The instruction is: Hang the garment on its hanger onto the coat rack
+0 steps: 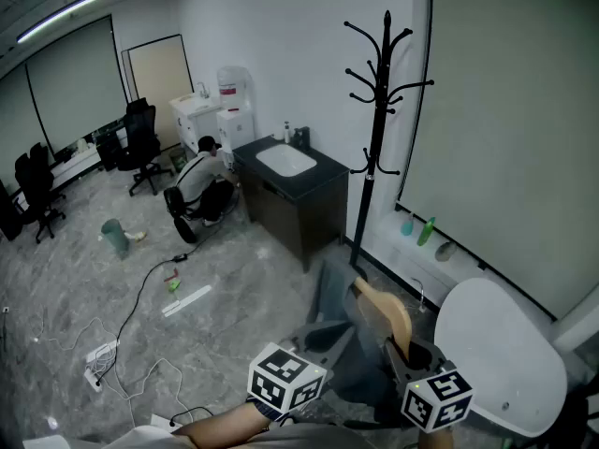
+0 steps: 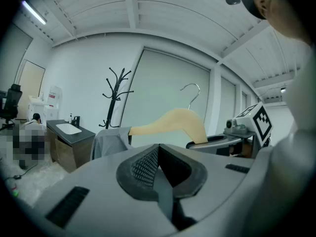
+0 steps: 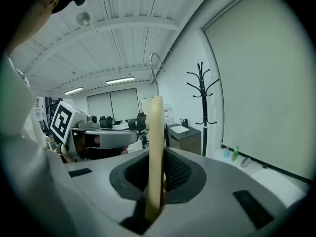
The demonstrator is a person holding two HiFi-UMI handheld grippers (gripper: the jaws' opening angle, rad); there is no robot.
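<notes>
Wooden hanger (image 3: 157,147) sits clamped upright in our right gripper (image 3: 158,184). Our left gripper (image 2: 159,174) pinches the grey garment (image 1: 335,293). The coat rack (image 1: 379,110) stands straight ahead, well apart, nearer the right.

Left hand-held gripper (image 2: 160,171) has jaws together, while right hand-held gripper (image 3: 158,177) clamps the hanger (image 3: 157,132).
</notes>
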